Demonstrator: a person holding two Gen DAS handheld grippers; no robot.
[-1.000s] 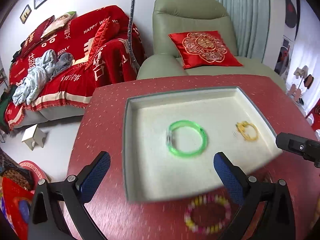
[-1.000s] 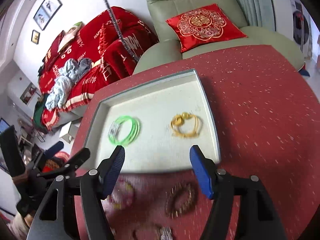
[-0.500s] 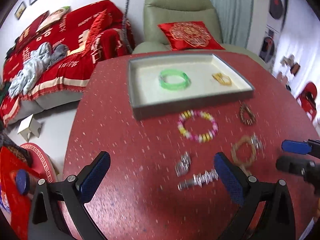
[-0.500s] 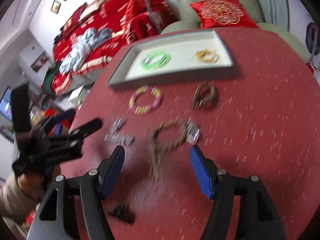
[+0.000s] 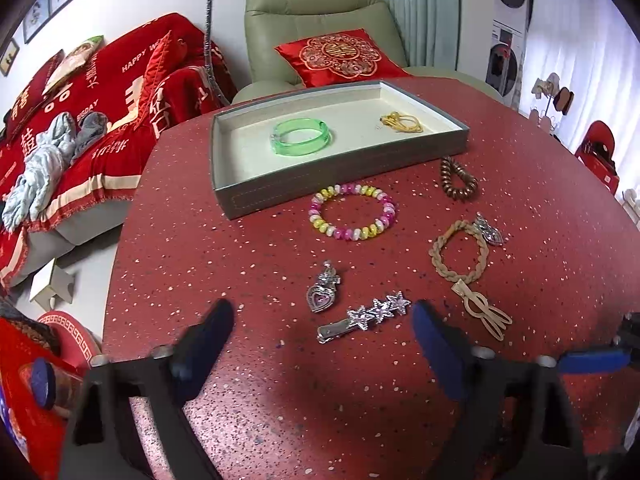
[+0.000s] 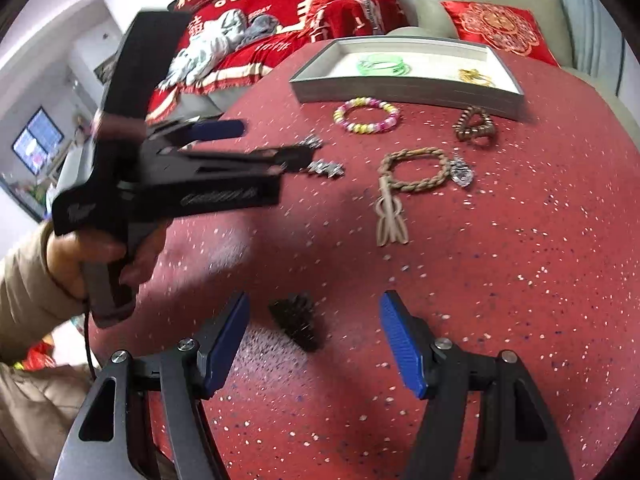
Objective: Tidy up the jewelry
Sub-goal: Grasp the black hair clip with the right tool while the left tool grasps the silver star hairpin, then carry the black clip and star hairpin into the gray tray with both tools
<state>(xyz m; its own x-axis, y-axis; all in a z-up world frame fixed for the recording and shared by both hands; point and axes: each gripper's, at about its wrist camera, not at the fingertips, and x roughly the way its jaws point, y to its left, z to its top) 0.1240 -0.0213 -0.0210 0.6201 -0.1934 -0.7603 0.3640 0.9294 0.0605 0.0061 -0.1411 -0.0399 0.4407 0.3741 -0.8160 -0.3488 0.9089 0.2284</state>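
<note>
Both grippers just pulled back from the tray at upper frame, bangle inside. Left gripper is closing around the star clip, not touching; right gripper empty, jaws apart

Both grippers are black plastic with blue ribbed pads on the fingers and silver screws at the joints. The left gripper has a pistol-style handle with a thin black cable hanging off it, and the hand holding it wears a tan sleeve.
</note>
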